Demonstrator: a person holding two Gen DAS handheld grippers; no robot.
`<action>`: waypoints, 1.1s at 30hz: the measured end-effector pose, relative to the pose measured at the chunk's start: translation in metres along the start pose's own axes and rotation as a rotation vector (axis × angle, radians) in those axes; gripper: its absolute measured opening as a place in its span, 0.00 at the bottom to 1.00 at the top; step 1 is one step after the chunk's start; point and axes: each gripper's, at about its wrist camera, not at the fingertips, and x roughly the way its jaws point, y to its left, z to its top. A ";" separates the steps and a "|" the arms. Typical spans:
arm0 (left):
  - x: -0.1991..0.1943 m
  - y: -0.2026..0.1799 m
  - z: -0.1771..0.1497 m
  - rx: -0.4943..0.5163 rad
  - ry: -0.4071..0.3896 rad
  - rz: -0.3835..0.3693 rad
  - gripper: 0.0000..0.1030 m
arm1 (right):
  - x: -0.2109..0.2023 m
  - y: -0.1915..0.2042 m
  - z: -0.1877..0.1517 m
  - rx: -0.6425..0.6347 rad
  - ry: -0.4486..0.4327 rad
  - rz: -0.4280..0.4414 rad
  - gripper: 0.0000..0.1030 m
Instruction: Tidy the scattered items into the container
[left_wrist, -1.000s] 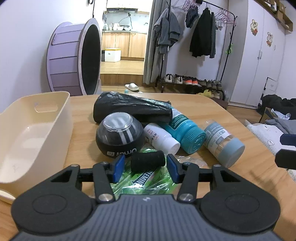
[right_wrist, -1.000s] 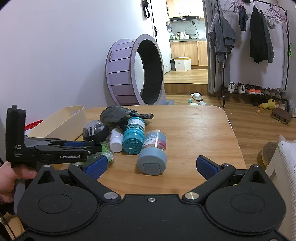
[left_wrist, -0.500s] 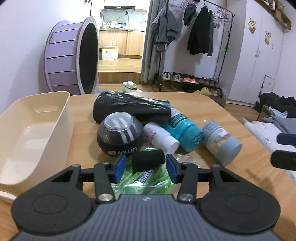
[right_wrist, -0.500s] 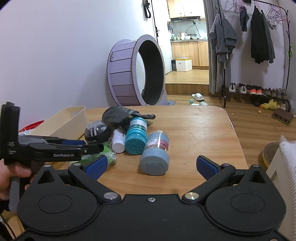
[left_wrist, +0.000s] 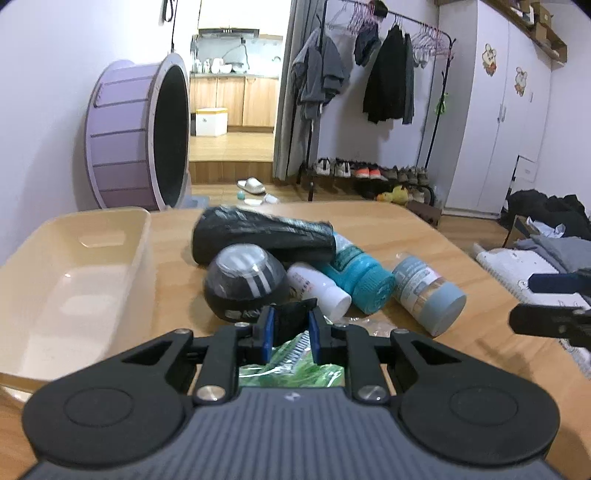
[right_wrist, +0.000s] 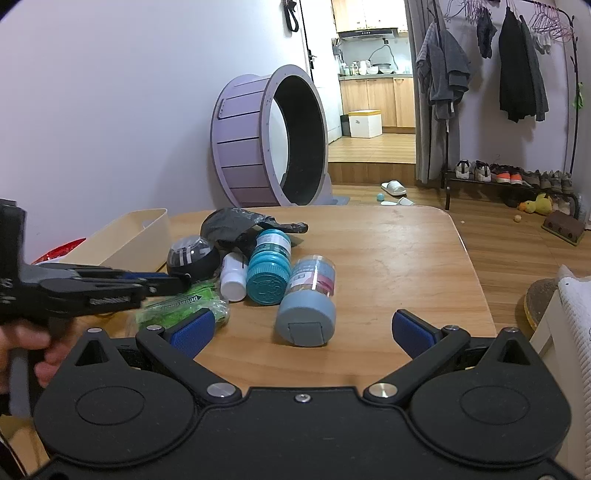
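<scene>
Since a second ago your left gripper (left_wrist: 288, 334) has just been closing: its blue pads, then apart on either side of the black foam roll (left_wrist: 293, 319), now pinch it, above the green packet (left_wrist: 295, 363).

Surface — one light wooden table (right_wrist: 399, 251) with rounded corners. Room: pale walls, wood floor, kitchen seen through a doorway.

Inventory, left to right on the table:
- cream container (left_wrist: 85, 273), one, open-topped, at the left edge, with nothing visible in it
- black ball with clear dome (left_wrist: 243, 284), one, just right of the container
- black plastic bag (left_wrist: 262, 236), one, lying behind the ball
- white bottle (left_wrist: 319, 286), one, on its side
- teal-capped bottle (left_wrist: 364, 278), one, on its side, touching the white one
- grey-blue-capped jar (left_wrist: 428, 291), one, on its side, rightmost

Room items: purple wheel (right_wrist: 269, 136), one, against the wall; clothes rack (right_wrist: 513, 62), one, with shoes in a row beneath.

Your right gripper (right_wrist: 301, 328) — jaws wide, nothing between them — hangs near the table's front edge, the grey-blue-capped jar just ahead of it.
</scene>
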 end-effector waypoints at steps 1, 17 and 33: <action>-0.007 0.002 0.002 0.002 -0.011 0.001 0.19 | 0.000 0.000 0.000 0.001 0.000 -0.001 1.00; -0.052 0.099 0.014 -0.058 -0.031 0.234 0.21 | 0.005 0.011 0.003 0.021 0.005 0.054 1.00; -0.058 0.103 0.013 -0.042 -0.013 0.240 0.56 | 0.013 0.015 0.006 0.043 0.009 0.074 1.00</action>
